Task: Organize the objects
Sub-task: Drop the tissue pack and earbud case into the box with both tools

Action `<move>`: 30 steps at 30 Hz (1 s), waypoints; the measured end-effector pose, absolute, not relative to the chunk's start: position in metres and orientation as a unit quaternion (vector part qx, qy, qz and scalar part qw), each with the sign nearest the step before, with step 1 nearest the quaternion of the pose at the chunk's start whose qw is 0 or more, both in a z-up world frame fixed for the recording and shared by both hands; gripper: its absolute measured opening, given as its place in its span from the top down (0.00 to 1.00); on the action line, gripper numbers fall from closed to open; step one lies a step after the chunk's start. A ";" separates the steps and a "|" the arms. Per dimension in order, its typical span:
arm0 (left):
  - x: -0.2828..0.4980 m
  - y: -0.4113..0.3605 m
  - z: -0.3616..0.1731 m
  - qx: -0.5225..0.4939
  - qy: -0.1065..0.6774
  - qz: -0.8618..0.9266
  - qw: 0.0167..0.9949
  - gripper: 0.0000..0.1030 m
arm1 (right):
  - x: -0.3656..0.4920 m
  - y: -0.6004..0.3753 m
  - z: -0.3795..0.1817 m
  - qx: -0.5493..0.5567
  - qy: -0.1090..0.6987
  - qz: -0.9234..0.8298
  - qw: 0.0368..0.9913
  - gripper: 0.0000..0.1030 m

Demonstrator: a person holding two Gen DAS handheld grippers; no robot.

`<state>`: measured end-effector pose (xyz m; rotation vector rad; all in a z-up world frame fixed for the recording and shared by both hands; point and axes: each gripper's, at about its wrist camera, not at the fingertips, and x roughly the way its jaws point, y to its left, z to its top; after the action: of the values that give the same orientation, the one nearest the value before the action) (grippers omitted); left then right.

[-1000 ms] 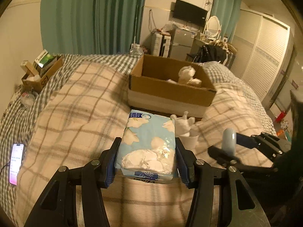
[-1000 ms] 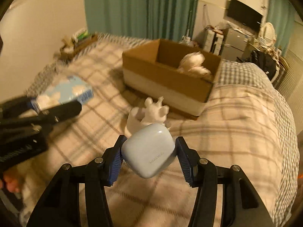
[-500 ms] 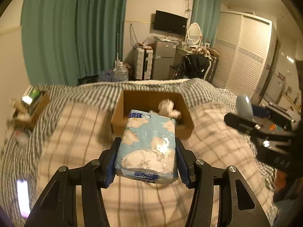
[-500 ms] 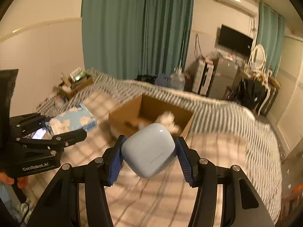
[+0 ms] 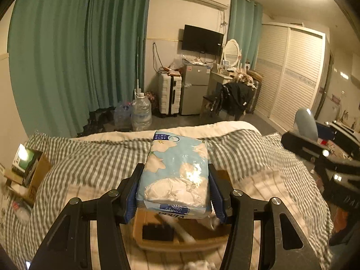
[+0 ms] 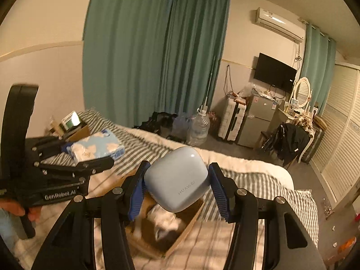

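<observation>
My left gripper (image 5: 174, 191) is shut on a light blue tissue pack (image 5: 176, 168) and holds it above the open cardboard box (image 5: 157, 238) on the bed. The pack also shows in the right wrist view (image 6: 95, 147), held by the left gripper (image 6: 87, 155). My right gripper (image 6: 176, 186) is shut on a pale blue Huawei earbud case (image 6: 177, 177), also over the cardboard box (image 6: 175, 243). The case shows at the right of the left wrist view (image 5: 306, 123). White soft items lie inside the box, partly hidden.
The bed carries a plaid blanket (image 5: 258, 193) and a striped sheet (image 5: 90, 159). A small box of items (image 5: 27, 168) sits at the bed's left edge. Water jugs (image 5: 140, 112), a suitcase, a small fridge and a chair stand on the floor beyond.
Both grippers have risen and moved forward with their loads, from low beside the box to directly over it. The box now lies under the fingers.
</observation>
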<state>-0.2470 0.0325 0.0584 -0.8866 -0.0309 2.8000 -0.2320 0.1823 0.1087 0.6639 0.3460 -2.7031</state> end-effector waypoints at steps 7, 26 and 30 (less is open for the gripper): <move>-0.304 0.035 -0.004 -0.351 -0.007 0.931 0.096 0.47 | -0.307 0.175 0.053 0.284 0.117 -0.937 0.166 0.49; -0.323 0.052 -0.088 -0.409 0.007 0.906 0.105 0.22 | -0.339 0.195 -0.057 0.362 0.076 -0.915 0.164 0.29; -0.298 0.047 -0.058 -0.384 0.017 0.919 0.084 0.10 | -0.317 0.207 -0.018 0.332 0.061 -0.929 0.154 0.22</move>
<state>-0.2983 0.0468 -0.0579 -1.1463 0.0505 2.7427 -0.3167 0.2068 -0.0181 0.9505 0.1755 -2.6627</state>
